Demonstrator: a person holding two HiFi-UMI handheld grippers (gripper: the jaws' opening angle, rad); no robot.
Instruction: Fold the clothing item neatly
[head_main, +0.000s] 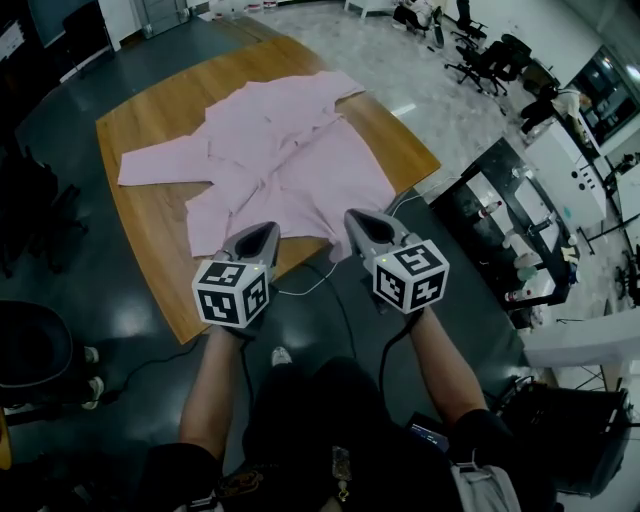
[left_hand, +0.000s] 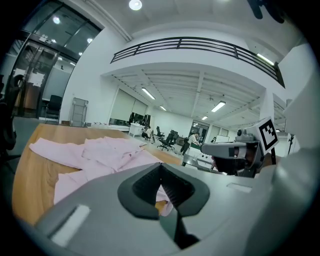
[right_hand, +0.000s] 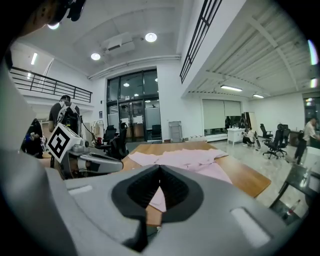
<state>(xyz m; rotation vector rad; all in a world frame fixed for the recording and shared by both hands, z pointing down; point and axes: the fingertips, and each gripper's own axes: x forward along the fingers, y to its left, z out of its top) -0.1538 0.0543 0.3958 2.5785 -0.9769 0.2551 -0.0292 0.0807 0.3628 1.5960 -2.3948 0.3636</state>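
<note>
Left tool (head_main: 266, 230) and right tool (head_main: 357, 220), jaws together and empty, face the unfolded pink shirt (head_main: 290, 160) at frame centre; opening on its near hem likely comes next.

Bare counter (head_main: 150, 235) lies open left of the shirt (head_main: 290, 160) and at the near corner. A white cable (head_main: 298, 292) trails over the near edge. Open floor (head_main: 135, 335) surrounds the counter.

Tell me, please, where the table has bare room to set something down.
The table's near-left corner is bare, between the shirt's sleeve and the edges; a narrower strip runs along the right edge. The shirt covers the middle, and the left gripper and right gripper crowd its near hem.
</note>
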